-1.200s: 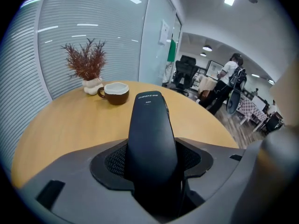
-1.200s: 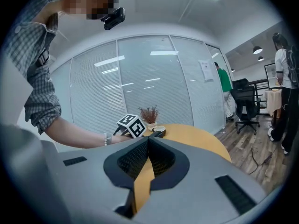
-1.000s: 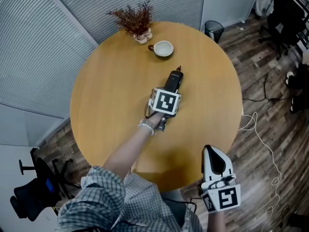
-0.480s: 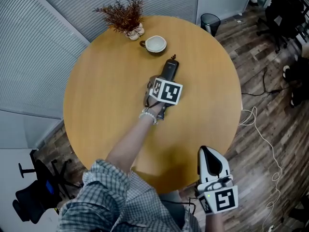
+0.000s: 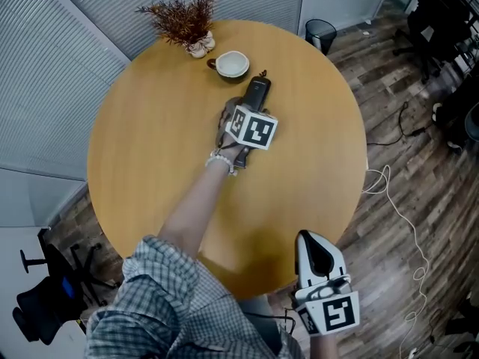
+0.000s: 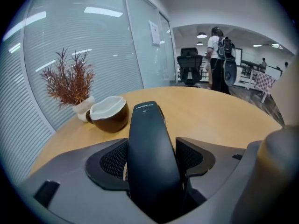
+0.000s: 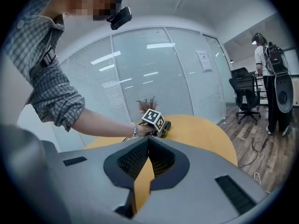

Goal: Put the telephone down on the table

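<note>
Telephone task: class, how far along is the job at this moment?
Done: the black cordless telephone seems to rest on the round wooden table. In hand: the left gripper has its fingers opening, with the telephone between them. Left: draw that gripper clear. The right gripper is shut and empty.

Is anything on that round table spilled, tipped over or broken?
Nothing stands out. The dried plant and the cup stand upright near the far edge of the table, with no spill. The telephone sits between the jaws of the left gripper, which are opening.
</note>
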{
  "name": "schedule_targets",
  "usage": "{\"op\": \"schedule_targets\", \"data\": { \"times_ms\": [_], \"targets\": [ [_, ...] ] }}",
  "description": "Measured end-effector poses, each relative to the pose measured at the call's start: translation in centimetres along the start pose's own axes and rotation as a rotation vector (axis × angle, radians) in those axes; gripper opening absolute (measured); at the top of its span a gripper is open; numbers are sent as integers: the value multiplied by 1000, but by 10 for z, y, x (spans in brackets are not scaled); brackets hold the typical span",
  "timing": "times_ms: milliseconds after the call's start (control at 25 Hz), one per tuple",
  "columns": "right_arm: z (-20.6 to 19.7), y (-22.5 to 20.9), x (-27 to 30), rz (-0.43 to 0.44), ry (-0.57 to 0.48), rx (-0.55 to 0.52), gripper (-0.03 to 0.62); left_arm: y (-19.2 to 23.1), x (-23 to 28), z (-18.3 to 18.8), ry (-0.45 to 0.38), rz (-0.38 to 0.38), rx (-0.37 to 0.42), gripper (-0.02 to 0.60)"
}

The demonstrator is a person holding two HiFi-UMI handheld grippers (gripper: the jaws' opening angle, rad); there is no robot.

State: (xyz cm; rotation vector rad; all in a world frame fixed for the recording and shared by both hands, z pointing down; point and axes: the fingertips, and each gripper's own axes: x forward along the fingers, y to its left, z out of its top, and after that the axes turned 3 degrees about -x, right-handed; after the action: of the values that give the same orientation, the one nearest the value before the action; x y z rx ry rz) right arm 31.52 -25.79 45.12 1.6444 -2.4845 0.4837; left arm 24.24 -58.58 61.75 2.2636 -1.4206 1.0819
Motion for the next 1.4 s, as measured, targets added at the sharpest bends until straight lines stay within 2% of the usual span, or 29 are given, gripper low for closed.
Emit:
{"op": "schedule_targets", "data": {
  "times_ms": [120, 320, 520, 640, 840, 1040, 1280, 1400],
  "targets": [
    [0, 0, -3, -1, 0, -2, 9, -2, -7, 9, -45, -20, 31, 342],
    [5, 14, -8, 7, -8, -16, 9, -7, -38, 13, -121, -101, -11, 360],
    [16, 38, -10, 21, -34, -52, 9, 3, -75, 11, -212, -124, -87, 360],
    [21, 53, -12, 21, -43, -66, 9, 6, -98, 8, -241, -131, -80, 357],
    [27, 79, -19, 26, -62, -77, 9, 15, -150, 4, -313, -133, -98, 298],
    [46, 104, -25, 30, -96, -124, 9, 28, -210, 2, -392, -113, -91, 196],
    [60, 135, -27, 19, -136, -145, 9, 46, -281, -4, -475, -135, -95, 94],
    [61, 147, -33, 12, -145, -150, 9, 39, -318, -10, -517, -155, -45, 40]
  ]
}}
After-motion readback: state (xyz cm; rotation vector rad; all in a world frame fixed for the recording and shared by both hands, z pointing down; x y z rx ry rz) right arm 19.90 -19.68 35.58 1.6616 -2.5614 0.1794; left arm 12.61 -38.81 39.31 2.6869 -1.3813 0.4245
